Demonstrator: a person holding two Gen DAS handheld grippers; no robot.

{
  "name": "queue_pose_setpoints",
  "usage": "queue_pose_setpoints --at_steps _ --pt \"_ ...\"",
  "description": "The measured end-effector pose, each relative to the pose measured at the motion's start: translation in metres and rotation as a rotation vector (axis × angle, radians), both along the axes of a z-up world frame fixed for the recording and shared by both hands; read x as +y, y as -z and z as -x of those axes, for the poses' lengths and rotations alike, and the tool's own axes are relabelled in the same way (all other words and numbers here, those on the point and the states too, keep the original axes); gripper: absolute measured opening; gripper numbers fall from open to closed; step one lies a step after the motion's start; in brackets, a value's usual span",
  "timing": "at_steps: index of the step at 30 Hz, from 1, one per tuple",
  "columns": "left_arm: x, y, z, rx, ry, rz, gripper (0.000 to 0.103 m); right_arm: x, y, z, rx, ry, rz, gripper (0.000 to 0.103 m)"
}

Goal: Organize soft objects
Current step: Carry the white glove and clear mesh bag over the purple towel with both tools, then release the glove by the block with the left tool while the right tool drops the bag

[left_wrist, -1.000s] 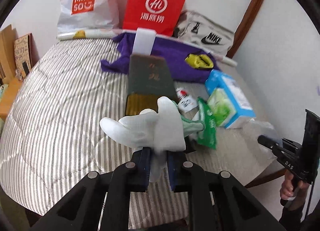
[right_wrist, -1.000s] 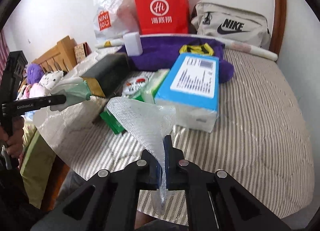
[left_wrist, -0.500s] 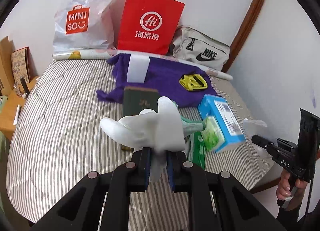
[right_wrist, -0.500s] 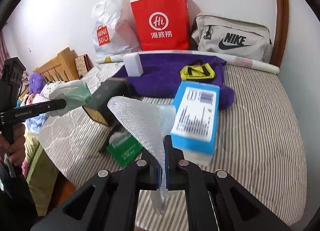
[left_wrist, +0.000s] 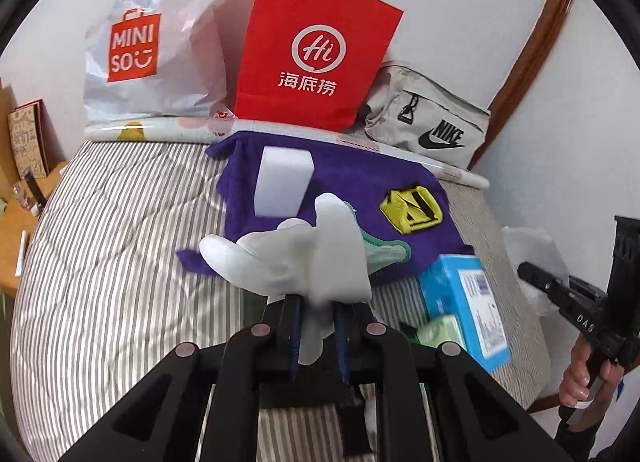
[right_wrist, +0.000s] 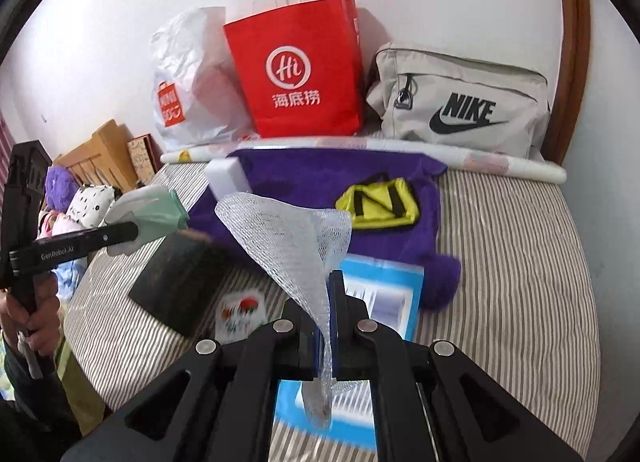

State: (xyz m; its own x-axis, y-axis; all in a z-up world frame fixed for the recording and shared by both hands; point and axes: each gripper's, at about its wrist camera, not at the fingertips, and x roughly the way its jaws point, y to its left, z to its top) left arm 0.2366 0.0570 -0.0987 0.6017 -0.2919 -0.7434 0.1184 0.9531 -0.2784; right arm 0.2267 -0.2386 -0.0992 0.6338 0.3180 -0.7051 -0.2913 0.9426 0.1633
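Observation:
My left gripper (left_wrist: pixel 316 314) is shut on a white glove with a green cuff (left_wrist: pixel 296 258), held in the air over the near edge of the purple towel (left_wrist: pixel 340 177). A white foam block (left_wrist: pixel 284 181) and a yellow folded pouch (left_wrist: pixel 414 209) lie on that towel. My right gripper (right_wrist: pixel 326 302) is shut on a white foam net sleeve (right_wrist: pixel 288 238), which curls up above the blue tissue box (right_wrist: pixel 384 298). In the right wrist view the left gripper (right_wrist: pixel 132 232) with its glove (right_wrist: pixel 148 209) hangs at the left, short of the towel (right_wrist: pixel 320 181).
A red paper bag (left_wrist: pixel 316 57), a white Miniso bag (left_wrist: pixel 152 45) and a grey Nike bag (right_wrist: pixel 460 101) stand against the wall behind a rolled sheet (right_wrist: pixel 480 161). A dark book (right_wrist: pixel 176 282) and a small packet (right_wrist: pixel 240 310) lie on the striped bed. Plush toys (right_wrist: pixel 80 197) sit far left.
Both grippers have risen and moved forward toward the purple towel, each still holding its load. The book and green packets have slid down and partly out of the left wrist view.

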Motion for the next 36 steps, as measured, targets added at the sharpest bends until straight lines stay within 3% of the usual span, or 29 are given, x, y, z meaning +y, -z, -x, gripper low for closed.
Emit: queue_pose_setpoints --at_steps 21,36 --pt "-0.006 0.053 -0.116 0.127 -0.019 -0.017 0.014 0.007 0.048 -0.126 0.091 0.033 0.074 0.004" --pt "-0.022 0.078 -0.135 0.206 0.065 -0.075 0.017 0.014 0.072 -0.169 0.186 0.014 0.123 0.007"
